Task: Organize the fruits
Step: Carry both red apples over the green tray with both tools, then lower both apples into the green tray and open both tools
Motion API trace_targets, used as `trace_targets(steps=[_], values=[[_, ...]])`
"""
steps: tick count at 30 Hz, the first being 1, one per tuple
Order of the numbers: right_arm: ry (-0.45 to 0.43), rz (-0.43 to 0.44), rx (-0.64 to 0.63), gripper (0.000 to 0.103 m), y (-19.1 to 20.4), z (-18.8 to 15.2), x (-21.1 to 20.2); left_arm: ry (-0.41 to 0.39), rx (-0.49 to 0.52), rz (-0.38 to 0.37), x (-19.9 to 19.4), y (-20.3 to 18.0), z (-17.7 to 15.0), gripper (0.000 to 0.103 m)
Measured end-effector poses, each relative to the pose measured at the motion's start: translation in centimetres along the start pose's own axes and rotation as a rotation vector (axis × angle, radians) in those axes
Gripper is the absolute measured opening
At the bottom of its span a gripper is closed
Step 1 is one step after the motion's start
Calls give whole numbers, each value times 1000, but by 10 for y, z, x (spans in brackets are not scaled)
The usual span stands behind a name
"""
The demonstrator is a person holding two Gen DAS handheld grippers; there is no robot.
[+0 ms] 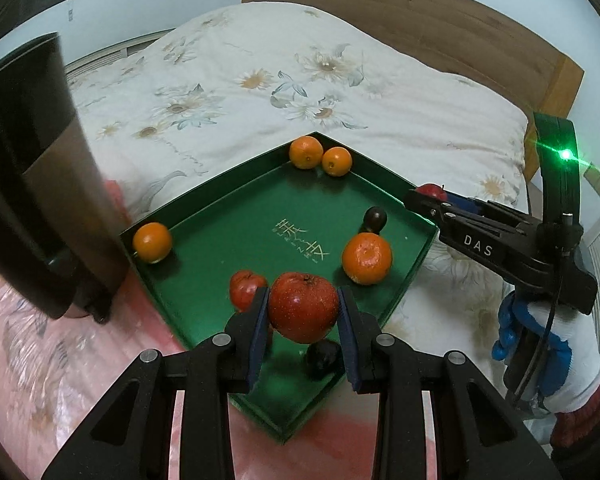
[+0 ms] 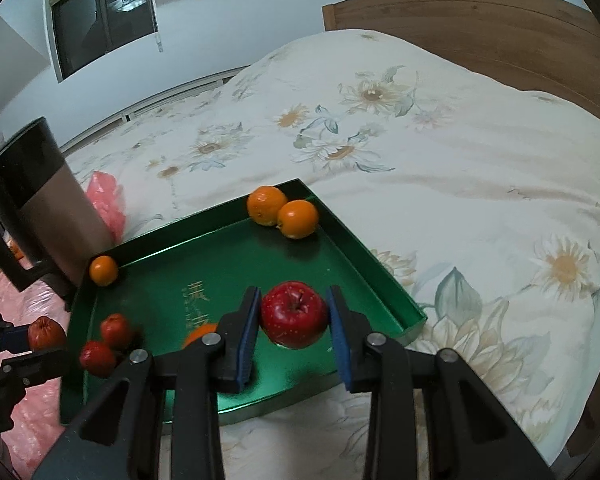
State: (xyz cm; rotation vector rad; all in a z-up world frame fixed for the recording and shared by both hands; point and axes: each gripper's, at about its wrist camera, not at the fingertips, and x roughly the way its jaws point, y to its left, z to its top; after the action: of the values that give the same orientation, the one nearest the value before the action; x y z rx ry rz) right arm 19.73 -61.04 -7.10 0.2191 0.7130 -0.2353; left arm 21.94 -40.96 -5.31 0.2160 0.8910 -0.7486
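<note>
Left gripper (image 1: 303, 307): we see its blue pads pressed against both sides of a dull red apple (image 1: 303, 307), which it holds above the near corner of the green tray (image 1: 220, 208).
Right gripper (image 2: 293, 314): we see it clamped on a glossy red apple (image 2: 293, 314), held over the tray's right side, just inside the right edge.
Tray: we find it lying on the floral bed quilt (image 2: 440, 160), its near-left part over pink plastic sheeting (image 1: 40, 360).
Far corner: two oranges (image 1: 306, 152) sit touching each other against the tray walls.
Left corner: a single orange (image 1: 152, 241) rests against the rim.
Right edge: we see a larger orange (image 1: 366, 257) with a dark round fruit (image 1: 375, 219) just behind it.
Near corner: a small red fruit (image 1: 244, 289) lies beside the left gripper's finger; another dark fruit (image 1: 322, 358) lies beneath the held apple.
Beyond the left corner: a dark kettle (image 2: 40, 200) stands just outside the tray.
Hand: we see a white-and-blue glove (image 1: 540, 344) gripping the right tool's handle.
</note>
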Motion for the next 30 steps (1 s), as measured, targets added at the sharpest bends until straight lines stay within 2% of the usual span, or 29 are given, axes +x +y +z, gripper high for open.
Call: trace_targets(steps=[13,30], values=[[60,-50,-33,32,-7,-9,38,30,83,60,39,-17,1,28],[44,-67,-67,32,0,-9,41,68,93,77,59,-17,-6,28]])
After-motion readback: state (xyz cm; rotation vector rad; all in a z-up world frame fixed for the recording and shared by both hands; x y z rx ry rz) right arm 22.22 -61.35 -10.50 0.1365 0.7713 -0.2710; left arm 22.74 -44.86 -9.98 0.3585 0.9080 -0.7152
